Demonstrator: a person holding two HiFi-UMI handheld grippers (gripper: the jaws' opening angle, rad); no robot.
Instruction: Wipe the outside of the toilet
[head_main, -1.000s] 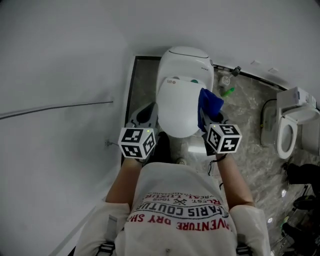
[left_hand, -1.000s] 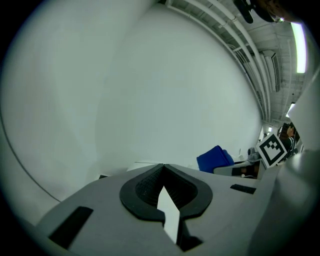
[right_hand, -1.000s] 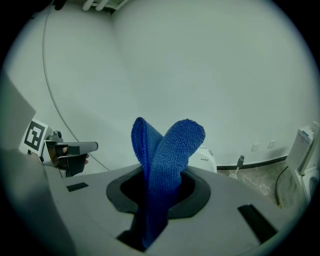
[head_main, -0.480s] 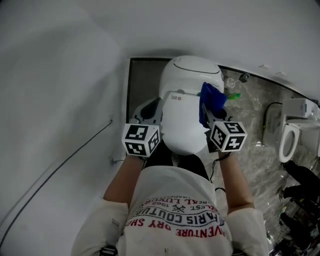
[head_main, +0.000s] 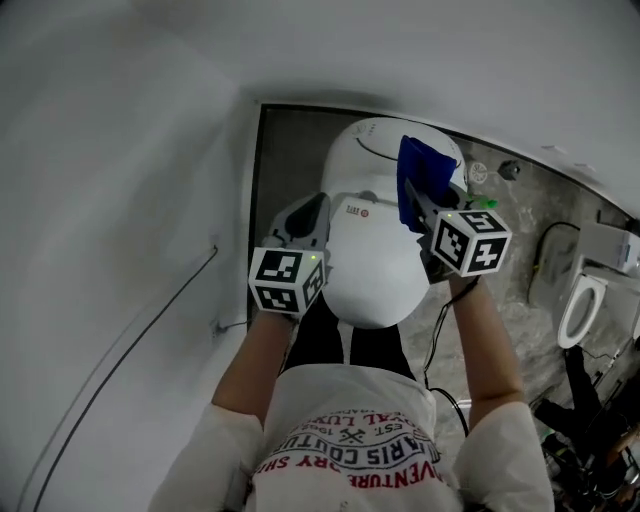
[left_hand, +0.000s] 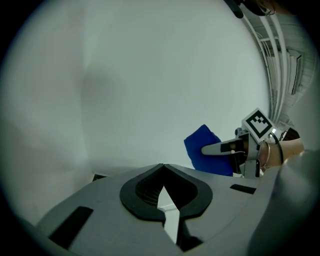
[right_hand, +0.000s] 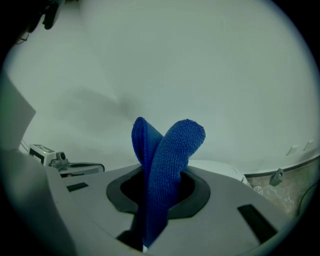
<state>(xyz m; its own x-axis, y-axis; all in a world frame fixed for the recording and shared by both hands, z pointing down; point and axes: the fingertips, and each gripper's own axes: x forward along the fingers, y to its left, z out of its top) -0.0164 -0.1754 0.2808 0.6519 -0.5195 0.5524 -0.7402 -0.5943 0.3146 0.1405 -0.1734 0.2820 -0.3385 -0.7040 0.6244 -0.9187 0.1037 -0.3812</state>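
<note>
Got the blue cloth clamped in the right gripper up over the toilet tank; left gripper pinched together on nothing beside the lid. Could pull loose if dragged hard, held only by a fold.

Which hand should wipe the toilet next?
Right, most likely. The right gripper holds the blue cloth, already over the toilet. The left gripper is shut with nothing in it.
</note>
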